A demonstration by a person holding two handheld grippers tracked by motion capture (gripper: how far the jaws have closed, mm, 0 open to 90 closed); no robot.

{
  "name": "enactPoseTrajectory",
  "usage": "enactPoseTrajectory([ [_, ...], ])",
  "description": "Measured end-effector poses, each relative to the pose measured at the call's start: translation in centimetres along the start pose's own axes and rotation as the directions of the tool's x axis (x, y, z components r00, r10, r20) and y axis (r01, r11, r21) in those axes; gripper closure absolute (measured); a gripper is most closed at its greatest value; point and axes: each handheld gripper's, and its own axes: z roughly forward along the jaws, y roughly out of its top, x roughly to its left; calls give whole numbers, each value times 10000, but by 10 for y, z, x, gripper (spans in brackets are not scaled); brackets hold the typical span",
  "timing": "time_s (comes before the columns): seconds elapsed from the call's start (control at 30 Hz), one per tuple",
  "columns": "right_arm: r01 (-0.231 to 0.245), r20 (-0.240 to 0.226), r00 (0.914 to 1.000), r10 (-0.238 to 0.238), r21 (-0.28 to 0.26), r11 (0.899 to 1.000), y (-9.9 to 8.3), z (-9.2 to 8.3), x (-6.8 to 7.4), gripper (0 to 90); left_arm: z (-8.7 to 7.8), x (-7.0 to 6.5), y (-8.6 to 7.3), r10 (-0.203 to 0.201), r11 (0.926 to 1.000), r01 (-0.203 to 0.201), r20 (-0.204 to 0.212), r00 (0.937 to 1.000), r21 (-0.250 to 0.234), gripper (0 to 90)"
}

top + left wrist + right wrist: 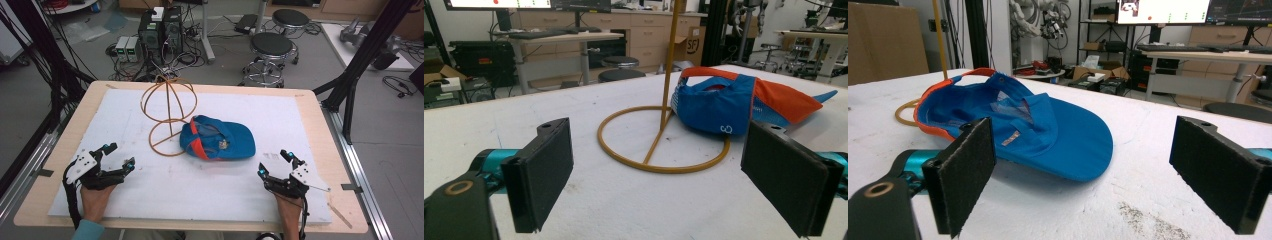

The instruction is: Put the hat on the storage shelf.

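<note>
1. Cap point(218, 139): blue with orange trim, lying upside down near the middle of the white tabletop point(200, 195), untouched by either claw.
2. Left claw point(119, 156): jaws spread wide, nothing between them, low over the near left of the tabletop, well apart from the cap.
3. Right claw point(274, 163): jaws spread wide, empty, at the near right, facing the cap's brim point(1073, 150).
4. Wire stand point(167, 112): upright, its ring base just beside the cap's left edge.
</note>
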Motion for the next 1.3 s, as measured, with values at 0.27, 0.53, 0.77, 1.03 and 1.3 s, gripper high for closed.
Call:
enactPoseTrajectory([
  [0.27, -49, -12, 10000, 49, -35, 10000, 0, -1, 0, 104, 0, 0, 0, -80, 10000, 80, -19, 10000, 43, 138],
  [0.53, -74, 10, 10000, 74, 94, 9999, 0, 1, -1, 104, 1, 2, 0, -220, 9997, 220, -65, 9997, 76, 138],
  [0.77, -208, -50, 9998, 209, 263, 9994, 1, 3, -2, 103, 0, 0, 0, -25, 10000, 25, -21, 10000, -10, 138],
  [1.03, -112, -618, 9979, 189, 1227, 9924, 8, 12, -3, 104, 0, 0, 0, -67, 10000, 67, -26, 10000, 11, 138],
  [1.3, 100, -1401, 9901, 102, 1428, 9897, 51, 30, 5, 103, 0, 1, 0, -90, 10000, 90, -60, 9999, 38, 138],
])
